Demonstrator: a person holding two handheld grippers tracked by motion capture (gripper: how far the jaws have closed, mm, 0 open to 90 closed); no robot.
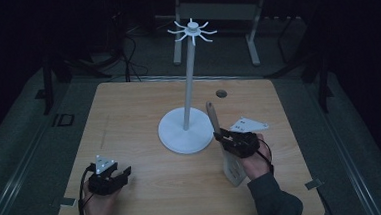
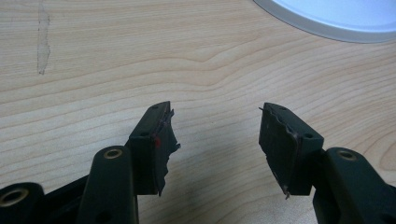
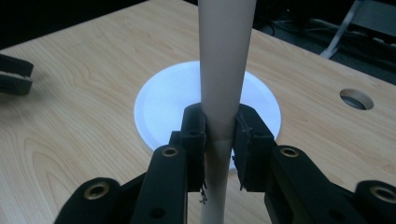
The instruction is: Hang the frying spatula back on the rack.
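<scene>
A white rack (image 1: 189, 77) with a tall pole and curved hooks at its top stands on a round base (image 1: 175, 138) mid-table. My right gripper (image 1: 219, 136) is shut on the pale wooden handle (image 1: 212, 117) of a utensil, just right of the base. The handle points up and away, and the utensil's wide pale end (image 1: 234, 171) hangs below the hand. In the right gripper view the handle (image 3: 224, 56) is clamped in my right gripper (image 3: 219, 128), with the base (image 3: 163, 107) behind. My left gripper (image 1: 125, 172) rests open at the near left, nothing in it (image 2: 215, 135).
The wooden table (image 1: 129, 116) has a round cable hole (image 1: 221, 93) behind the rack, also in the right gripper view (image 3: 357, 99). The base's rim (image 2: 336, 18) shows at the top right of the left gripper view. Dark floor and metal frame legs (image 1: 252, 38) lie beyond.
</scene>
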